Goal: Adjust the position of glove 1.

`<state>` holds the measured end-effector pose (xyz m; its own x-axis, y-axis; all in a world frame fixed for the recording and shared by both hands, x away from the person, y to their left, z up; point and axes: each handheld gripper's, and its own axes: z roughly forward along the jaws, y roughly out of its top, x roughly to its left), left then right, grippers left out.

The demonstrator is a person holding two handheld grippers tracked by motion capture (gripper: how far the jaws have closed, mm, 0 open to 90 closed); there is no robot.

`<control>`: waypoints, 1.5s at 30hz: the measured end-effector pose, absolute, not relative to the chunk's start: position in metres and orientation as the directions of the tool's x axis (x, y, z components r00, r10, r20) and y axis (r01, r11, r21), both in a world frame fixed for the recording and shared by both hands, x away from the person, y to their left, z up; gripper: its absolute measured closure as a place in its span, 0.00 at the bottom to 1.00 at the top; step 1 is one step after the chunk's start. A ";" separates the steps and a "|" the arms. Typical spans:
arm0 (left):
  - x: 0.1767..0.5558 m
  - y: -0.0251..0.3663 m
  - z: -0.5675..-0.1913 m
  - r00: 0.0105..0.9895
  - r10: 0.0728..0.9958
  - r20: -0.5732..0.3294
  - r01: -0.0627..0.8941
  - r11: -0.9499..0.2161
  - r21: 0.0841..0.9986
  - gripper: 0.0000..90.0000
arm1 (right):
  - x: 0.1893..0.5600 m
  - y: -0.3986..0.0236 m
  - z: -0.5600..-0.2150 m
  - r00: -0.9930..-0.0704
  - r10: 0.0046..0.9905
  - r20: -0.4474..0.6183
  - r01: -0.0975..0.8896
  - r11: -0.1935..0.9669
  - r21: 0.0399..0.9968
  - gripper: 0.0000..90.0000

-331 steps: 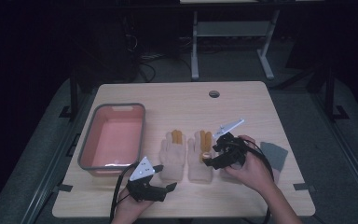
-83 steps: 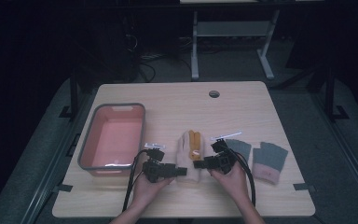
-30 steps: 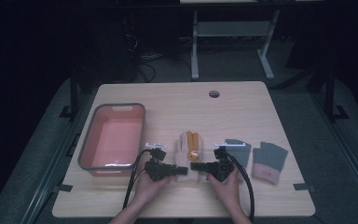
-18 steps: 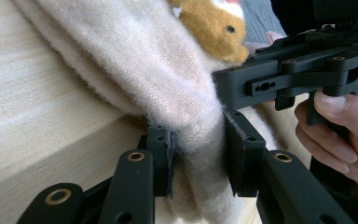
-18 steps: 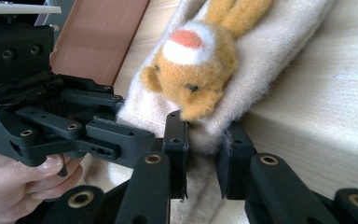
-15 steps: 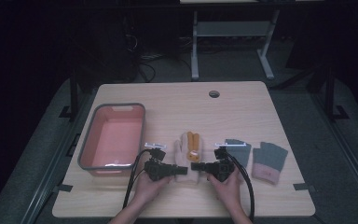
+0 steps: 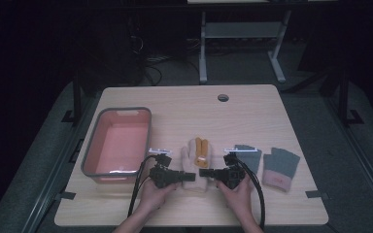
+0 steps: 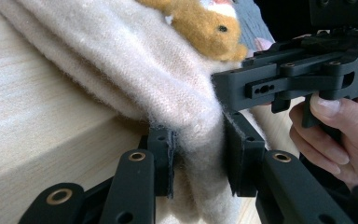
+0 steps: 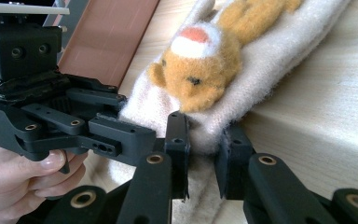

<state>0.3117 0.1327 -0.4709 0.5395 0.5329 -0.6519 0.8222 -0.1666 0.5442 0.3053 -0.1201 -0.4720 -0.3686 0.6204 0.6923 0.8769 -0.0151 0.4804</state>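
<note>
A pair of cream knit gloves (image 7: 196,153) with an orange plush animal on top lies stacked at the table's middle. My left gripper (image 7: 190,177) reaches in from the left and my right gripper (image 7: 203,172) from the right, tips facing each other at the cuff end. In the left gripper view, my left gripper (image 8: 199,144) is shut on the cream cuff (image 8: 121,60). In the right gripper view, my right gripper (image 9: 204,135) pinches the same cuff (image 9: 279,51); its jaws have just been closing on the fabric.
A pink tub (image 7: 91,155) with a grey rim stands at the left. Two grey gloves (image 7: 246,156) (image 7: 280,167) lie to the right of my hands, the outer one with a pink cuff. A cable hole (image 7: 223,97) sits near the far edge.
The two cream gloves, side by side at first, now lie stacked, and both grippers have come to the cuff. In the last second the hands stay put.
</note>
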 end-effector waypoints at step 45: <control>0.311 0.140 -0.438 0.586 0.465 -0.663 0.786 -0.128 0.605 0.74 | 0.300 -0.122 -0.437 -0.415 0.585 0.697 0.844 -0.039 0.535 0.86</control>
